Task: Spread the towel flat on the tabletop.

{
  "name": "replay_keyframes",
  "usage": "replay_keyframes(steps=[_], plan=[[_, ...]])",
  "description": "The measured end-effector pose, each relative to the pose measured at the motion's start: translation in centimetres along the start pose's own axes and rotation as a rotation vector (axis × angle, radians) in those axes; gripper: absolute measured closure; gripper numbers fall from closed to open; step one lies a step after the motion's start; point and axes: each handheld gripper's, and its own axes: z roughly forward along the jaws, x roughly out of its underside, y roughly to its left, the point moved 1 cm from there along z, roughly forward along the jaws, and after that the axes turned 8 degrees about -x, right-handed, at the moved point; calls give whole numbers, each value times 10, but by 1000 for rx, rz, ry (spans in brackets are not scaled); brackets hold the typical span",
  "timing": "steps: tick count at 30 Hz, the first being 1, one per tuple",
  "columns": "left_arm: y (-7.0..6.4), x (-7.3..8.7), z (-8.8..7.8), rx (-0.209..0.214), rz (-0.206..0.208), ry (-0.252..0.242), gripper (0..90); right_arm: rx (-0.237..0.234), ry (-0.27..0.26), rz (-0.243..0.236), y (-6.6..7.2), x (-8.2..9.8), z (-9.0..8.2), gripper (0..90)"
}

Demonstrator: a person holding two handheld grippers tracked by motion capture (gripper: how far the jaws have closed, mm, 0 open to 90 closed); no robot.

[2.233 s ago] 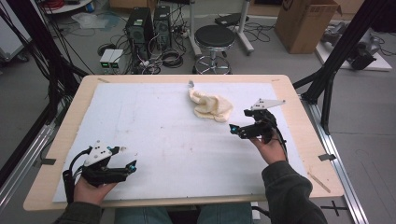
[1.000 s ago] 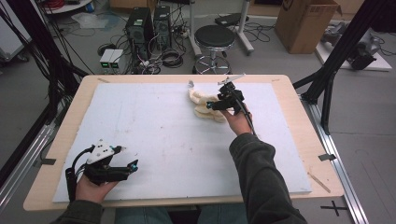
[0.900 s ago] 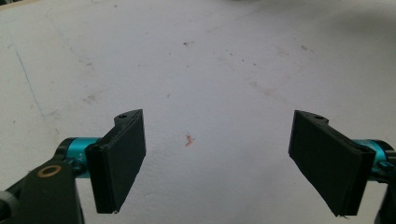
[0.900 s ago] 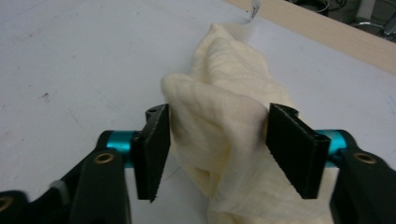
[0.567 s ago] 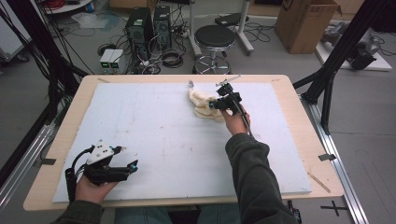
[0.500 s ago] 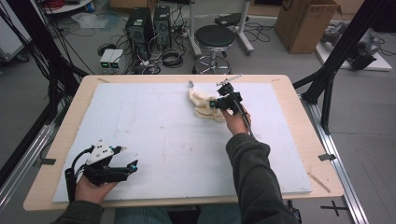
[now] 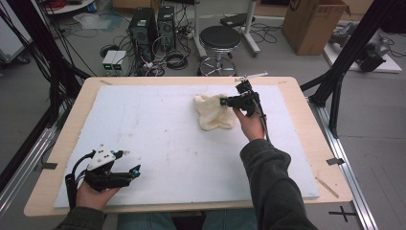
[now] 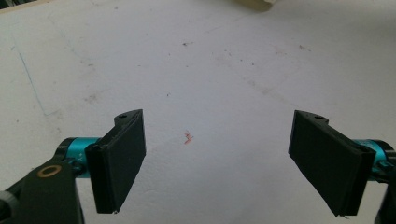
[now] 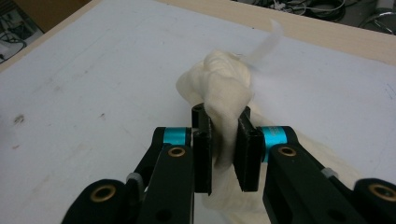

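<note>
One fold of the cream cloth is pinched by the just-closed right tool, lifting judged next; the left tool, well apart from the cloth, is held wide open and empty.

The crumpled cloth is cream; the foam board is white, flecked with grey smudges and one small red mark; the table edge is pale wood; the gripper pads are black, their collars turquoise.

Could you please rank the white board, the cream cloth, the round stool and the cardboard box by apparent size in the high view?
1. White board.
2. Cardboard box.
3. Cream cloth and round stool: look alike, and the stool stands farther off, so unranked.
</note>
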Motion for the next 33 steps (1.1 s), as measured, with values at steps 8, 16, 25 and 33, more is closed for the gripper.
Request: replay_keyframes(steps=[8, 16, 25, 33], plan=[[-1, 0, 0, 2, 10, 0, 193, -64, -19, -43, 29, -1, -22, 802], [-3, -1, -2, 2, 11, -8, 193, -102, -23, -91, 59, 11, -35, 802], [-6, -1, -2, 4, 14, -14, 193, -140, -37, -130, 90, 18, -39, 802], [-7, -1, -4, 7, 16, -20, 193, -180, -52, -108, 101, 24, -30, 802]])
